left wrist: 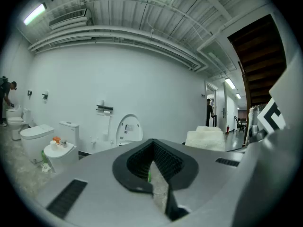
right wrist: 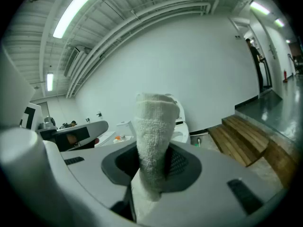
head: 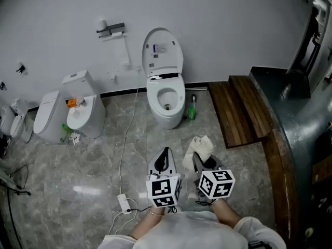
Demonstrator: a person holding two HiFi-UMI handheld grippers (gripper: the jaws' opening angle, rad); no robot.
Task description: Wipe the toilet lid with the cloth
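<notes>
A white toilet point(head: 166, 100) stands against the far wall, its lid point(head: 163, 53) raised upright; the lid point(left wrist: 129, 129) also shows in the left gripper view. My right gripper point(head: 199, 162) is shut on a white cloth point(head: 199, 148), which sticks up between its jaws point(right wrist: 152, 141). The left gripper point(head: 163, 160) is beside it, shut with nothing in it, and its jaws meet in the left gripper view point(left wrist: 154, 171). Both grippers hang over the floor, well short of the toilet.
A second white toilet point(head: 85, 110) and another lidded toilet point(head: 45, 115) stand to the left. A green brush point(head: 191, 110) stands right of the toilet. A wooden step point(head: 238, 110) and a dark raised platform point(head: 295, 118) lie right. A white cable point(head: 124, 154) and plug strip point(head: 123, 203) cross the floor.
</notes>
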